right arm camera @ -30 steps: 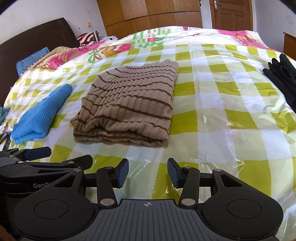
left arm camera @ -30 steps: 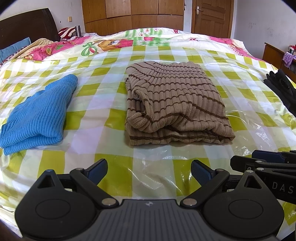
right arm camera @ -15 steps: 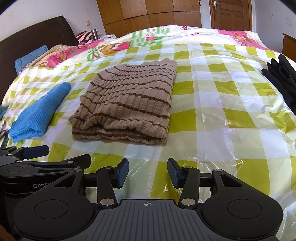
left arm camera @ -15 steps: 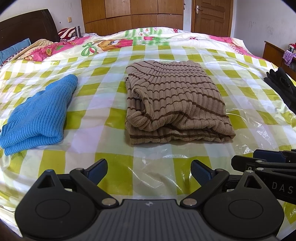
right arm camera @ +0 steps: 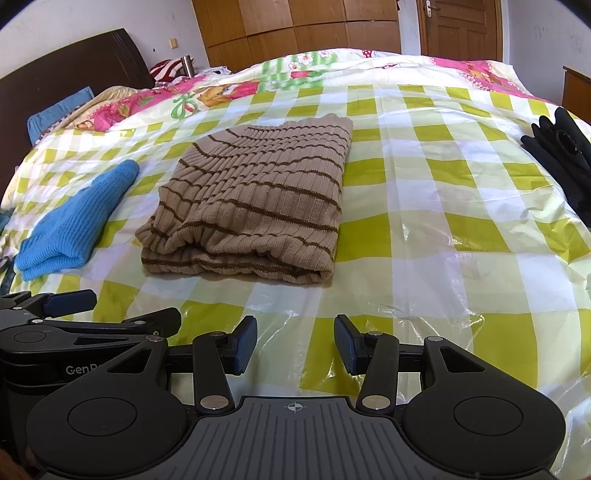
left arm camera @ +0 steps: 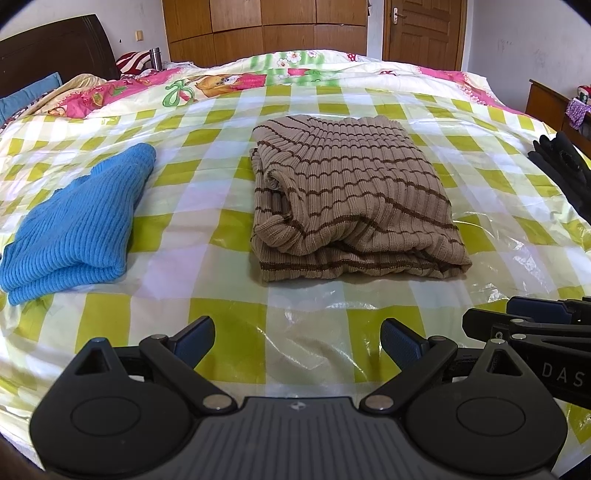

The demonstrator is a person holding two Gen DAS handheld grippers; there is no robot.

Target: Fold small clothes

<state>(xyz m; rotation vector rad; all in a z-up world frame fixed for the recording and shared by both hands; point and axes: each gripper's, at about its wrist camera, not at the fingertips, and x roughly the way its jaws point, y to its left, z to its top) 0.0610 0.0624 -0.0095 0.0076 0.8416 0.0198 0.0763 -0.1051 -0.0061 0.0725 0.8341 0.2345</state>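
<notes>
Both my left fingers (left arm camera: 297, 341) and right fingers (right arm camera: 294, 347) gape empty, the folded sweater (left arm camera: 351, 195) lying just ahead, slightly nearer my left.

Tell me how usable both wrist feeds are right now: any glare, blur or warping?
Left wrist: sharp; fisheye bows the wardrobe; glare on the plastic sheet before the striped sweater. Right wrist: sharp too, corners vignetted; brighter glare on the sheet right of the sweater.
</notes>
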